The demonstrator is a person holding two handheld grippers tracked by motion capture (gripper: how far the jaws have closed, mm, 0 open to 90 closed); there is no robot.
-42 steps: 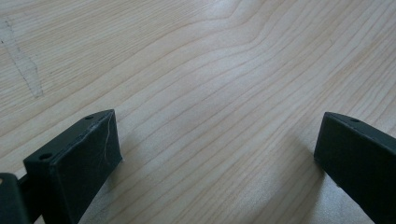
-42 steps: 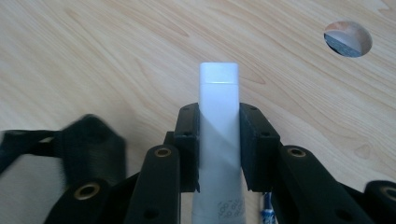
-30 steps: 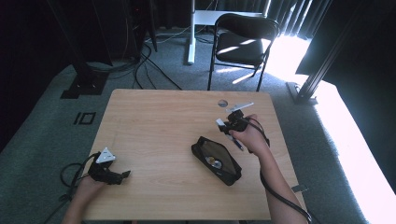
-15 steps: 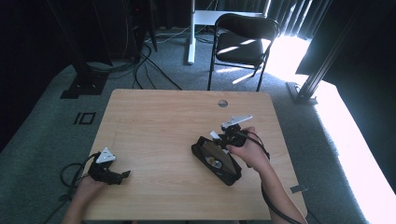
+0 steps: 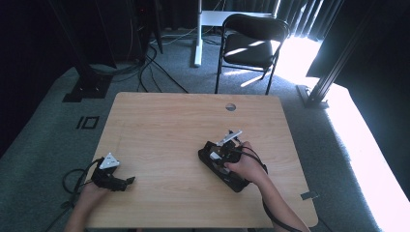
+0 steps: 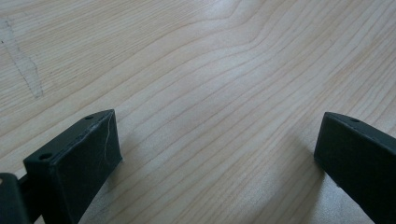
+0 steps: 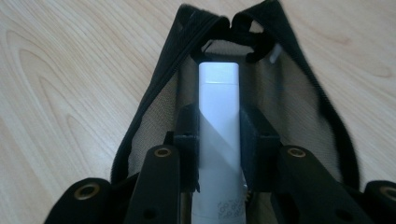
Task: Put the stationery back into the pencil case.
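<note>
White tube [image 7: 218,121] clamped between the jaws of the right gripper [image 7: 218,140], pads pressed on both its long sides, far end reaching into the open mouth of a black zip pouch [image 7: 154,98]. Pouch spread flat on the table [image 5: 164,130], mesh lining showing, zipper edges parted around the tube. Seen from the high view, pouch [image 5: 212,164] lying at the near right of the table, set diagonally, with the right gripper [image 5: 223,153] directly over it and the right hand [image 5: 246,166] covering its near end. Tube not distinguishable from above.

Left gripper [image 5: 118,181] at the near left corner, well apart from the pouch, resting low on the wood in the left hand [image 5: 92,193], cable trailing off the table edge. Jaws spread wide, bare wood grain between them in the left gripper view [image 6: 219,154], holding nothing.

Round cable hole [image 5: 230,107] near the far edge of the table. Black folding chair [image 5: 251,43] beyond, on grey carpet, sunlight falling on the floor at the far right.
</note>
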